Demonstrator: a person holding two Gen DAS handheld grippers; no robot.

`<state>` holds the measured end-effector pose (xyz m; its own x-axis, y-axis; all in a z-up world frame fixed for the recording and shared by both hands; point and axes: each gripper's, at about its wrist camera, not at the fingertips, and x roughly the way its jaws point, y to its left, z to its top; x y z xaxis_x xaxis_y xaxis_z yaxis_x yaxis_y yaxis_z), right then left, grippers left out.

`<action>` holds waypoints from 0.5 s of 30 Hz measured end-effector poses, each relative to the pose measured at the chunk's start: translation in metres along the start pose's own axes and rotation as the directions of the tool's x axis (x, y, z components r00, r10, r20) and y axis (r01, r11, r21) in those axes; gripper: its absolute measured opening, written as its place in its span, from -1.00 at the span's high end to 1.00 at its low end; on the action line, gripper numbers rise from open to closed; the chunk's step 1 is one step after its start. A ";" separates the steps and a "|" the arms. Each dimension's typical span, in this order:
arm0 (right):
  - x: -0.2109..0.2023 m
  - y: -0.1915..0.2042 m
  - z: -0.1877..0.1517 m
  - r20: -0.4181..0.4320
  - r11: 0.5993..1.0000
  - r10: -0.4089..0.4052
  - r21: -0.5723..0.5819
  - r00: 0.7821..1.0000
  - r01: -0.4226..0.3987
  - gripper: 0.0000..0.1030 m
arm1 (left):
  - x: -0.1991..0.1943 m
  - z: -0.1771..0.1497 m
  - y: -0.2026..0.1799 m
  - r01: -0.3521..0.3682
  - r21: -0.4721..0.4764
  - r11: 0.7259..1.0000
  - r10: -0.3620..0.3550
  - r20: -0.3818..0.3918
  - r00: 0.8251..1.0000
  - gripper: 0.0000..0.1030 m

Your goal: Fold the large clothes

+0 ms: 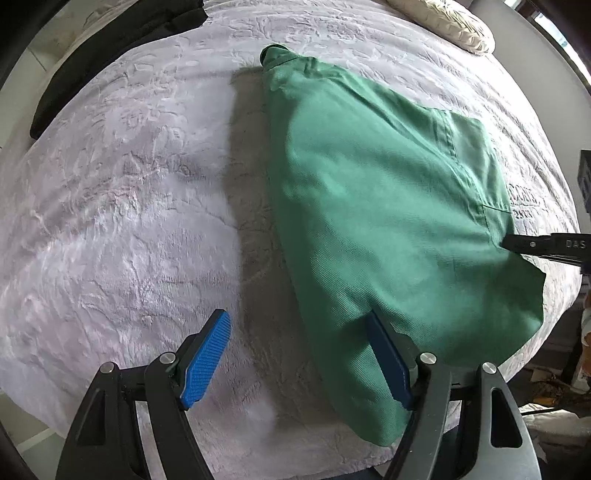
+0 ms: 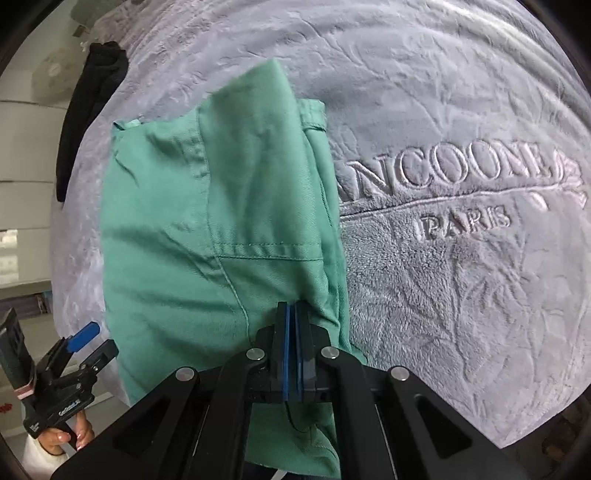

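A green garment (image 1: pixel 373 206) lies folded lengthwise on the grey plush blanket (image 1: pixel 122 192), its near end lifted. My left gripper (image 1: pixel 299 358) is open; its right finger touches the garment's near left edge, nothing is held between the pads. My right gripper (image 2: pixel 294 325) is shut on the green garment (image 2: pixel 207 221) near a pocket seam and holds that edge up. The right gripper also shows in the left wrist view (image 1: pixel 517 243) at the cloth's right edge. The left gripper shows open in the right wrist view (image 2: pixel 92 339), at the lower left.
The blanket (image 2: pixel 461 258) bears embroidered lettering with "PARIS". A black garment (image 1: pixel 110 48) lies at the bed's far left edge, also in the right wrist view (image 2: pixel 92 107). A cream pillow (image 1: pixel 450 26) sits at the far right. Floor clutter lies beyond the bed's right edge.
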<state>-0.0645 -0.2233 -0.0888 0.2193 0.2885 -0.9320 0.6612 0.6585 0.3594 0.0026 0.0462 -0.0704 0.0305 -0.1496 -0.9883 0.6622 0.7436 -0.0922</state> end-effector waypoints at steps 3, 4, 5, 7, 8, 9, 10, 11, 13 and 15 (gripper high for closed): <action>-0.010 -0.003 -0.005 0.006 1.000 0.013 0.005 1.000 -0.013 0.94 | -0.001 -0.002 -0.002 -0.002 -0.004 1.000 0.002 0.003 1.000 -0.50; -0.013 -0.004 -0.007 0.007 1.000 0.018 0.011 1.000 -0.018 0.94 | -0.002 -0.002 -0.002 -0.004 -0.005 1.000 0.004 0.005 1.000 -0.50; -0.015 -0.005 -0.011 0.007 1.000 0.022 0.018 1.000 -0.022 0.94 | -0.002 -0.003 -0.003 -0.005 -0.007 1.000 0.005 0.007 1.000 -0.50; -0.018 -0.008 -0.016 0.007 0.999 0.028 0.032 1.000 -0.028 0.93 | -0.002 -0.004 -0.003 -0.005 -0.012 1.000 0.006 0.010 1.000 -0.50; -0.020 -0.009 -0.018 0.008 0.999 0.030 0.036 1.000 -0.030 0.93 | -0.003 -0.005 -0.002 -0.005 -0.014 1.000 0.005 0.010 1.000 -0.50; -0.021 -0.009 -0.020 0.008 0.999 0.030 0.038 1.000 -0.031 0.93 | -0.003 -0.007 -0.001 -0.003 -0.017 1.000 0.004 0.009 1.000 -0.50; -0.024 -0.011 -0.024 0.009 0.999 0.030 0.040 1.000 -0.030 0.93 | -0.004 -0.008 0.000 -0.001 -0.022 1.000 0.001 0.007 1.000 -0.50; -0.025 -0.011 -0.025 0.008 0.999 0.028 0.039 1.000 -0.028 0.93 | -0.005 -0.009 0.001 0.001 -0.026 1.000 -0.001 0.005 1.000 -0.50; -0.028 -0.008 -0.026 0.007 0.999 0.018 0.032 1.000 -0.018 0.93 | -0.006 -0.010 0.002 0.009 -0.033 0.999 -0.009 -0.003 1.000 -0.50; -0.032 -0.003 -0.027 0.007 1.000 0.001 0.012 1.000 -0.001 0.93 | -0.008 -0.011 0.003 0.013 -0.032 0.999 -0.014 -0.014 1.000 -0.50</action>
<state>-0.0932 -0.2154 -0.0583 0.2252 0.2839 -0.9321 0.6694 0.6501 0.3597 -0.0040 0.0571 -0.0638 0.0107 -0.1507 -0.9885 0.6384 0.7619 -0.1092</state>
